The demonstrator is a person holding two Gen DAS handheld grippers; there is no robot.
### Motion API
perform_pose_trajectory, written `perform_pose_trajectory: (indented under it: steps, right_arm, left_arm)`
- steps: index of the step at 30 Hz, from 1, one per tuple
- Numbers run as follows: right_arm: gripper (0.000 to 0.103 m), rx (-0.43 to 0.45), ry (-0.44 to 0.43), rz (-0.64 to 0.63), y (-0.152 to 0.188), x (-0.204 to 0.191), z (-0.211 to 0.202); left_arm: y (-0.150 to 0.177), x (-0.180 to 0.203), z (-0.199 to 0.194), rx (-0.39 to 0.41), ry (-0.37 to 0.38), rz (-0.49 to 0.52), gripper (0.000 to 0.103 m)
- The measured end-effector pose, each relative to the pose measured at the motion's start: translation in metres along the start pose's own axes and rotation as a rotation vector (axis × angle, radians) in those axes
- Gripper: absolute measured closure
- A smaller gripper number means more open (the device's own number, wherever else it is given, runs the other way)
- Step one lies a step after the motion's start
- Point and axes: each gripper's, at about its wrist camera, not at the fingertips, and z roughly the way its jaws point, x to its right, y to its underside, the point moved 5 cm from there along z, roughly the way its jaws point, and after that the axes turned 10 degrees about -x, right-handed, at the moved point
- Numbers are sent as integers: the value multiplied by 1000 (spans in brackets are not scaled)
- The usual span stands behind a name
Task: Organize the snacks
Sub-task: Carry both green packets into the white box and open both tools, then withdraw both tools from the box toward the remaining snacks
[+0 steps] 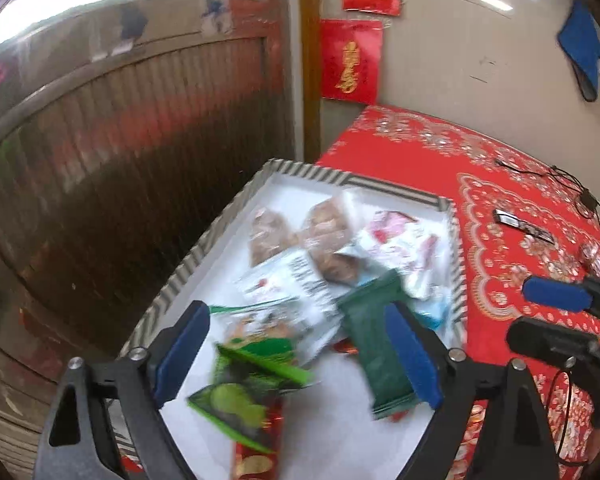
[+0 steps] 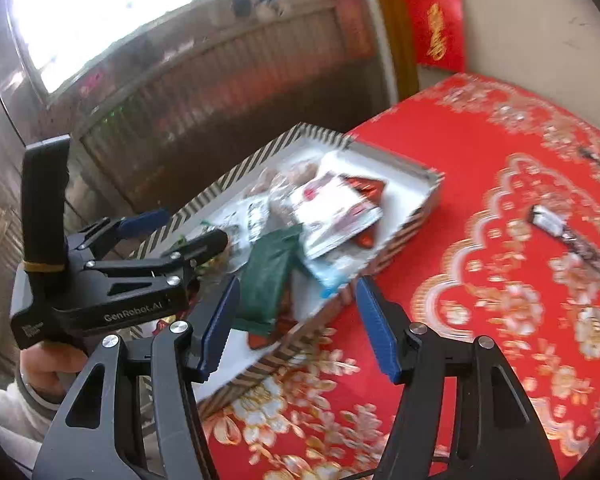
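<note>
Green packets [image 1: 380,344] lie in striped box [image 1: 172,280] under left claw [image 1: 300,356], wide, empty | right claw [image 2: 298,328] half-open, empty, over box edge | risk: overhanging box tips off tabletop [image 2: 480,168].

Two black handheld grippers with blue ribbed pads and silver screw heads; the left gripper [image 2: 184,236] carries white "GenRobot.AI" lettering and a yellow rubber band on its upright black post. The person's hand [image 2: 50,364] emerges from a white sleeve [image 2: 12,412].
</note>
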Motion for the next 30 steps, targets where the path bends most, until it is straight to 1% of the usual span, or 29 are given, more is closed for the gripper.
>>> perform_pose_trajectory:
  steps: [7, 11, 16, 18, 21, 25, 28, 30]
  right_arm:
    - [42, 54, 62, 97, 17, 44, -41]
    - [42, 77, 111, 171, 38, 79, -65]
    - [42, 82, 210, 240, 64, 123, -94]
    - [42, 91, 216, 277, 73, 141, -104]
    - [42, 89, 228, 317, 82, 164, -110]
    - [42, 81, 238, 326, 83, 187, -110]
    - [42, 82, 226, 338, 70, 208, -107]
    - [42, 78, 234, 351, 54, 226, -101]
  left_arm:
    - [-7, 56, -4, 15, 57, 89, 8]
    - [-12, 89, -2, -10, 101, 132, 7]
    - [-13, 126, -2, -14, 128, 171, 7]
    - [-12, 139, 1, -31, 146, 179, 7]
    - [-12, 159, 7, -43, 147, 206, 7]
    - [-12, 180, 16, -68, 148, 229, 7]
    - [-15, 192, 23, -85, 144, 246, 7]
    - [-17, 197, 27, -87, 139, 248, 7]
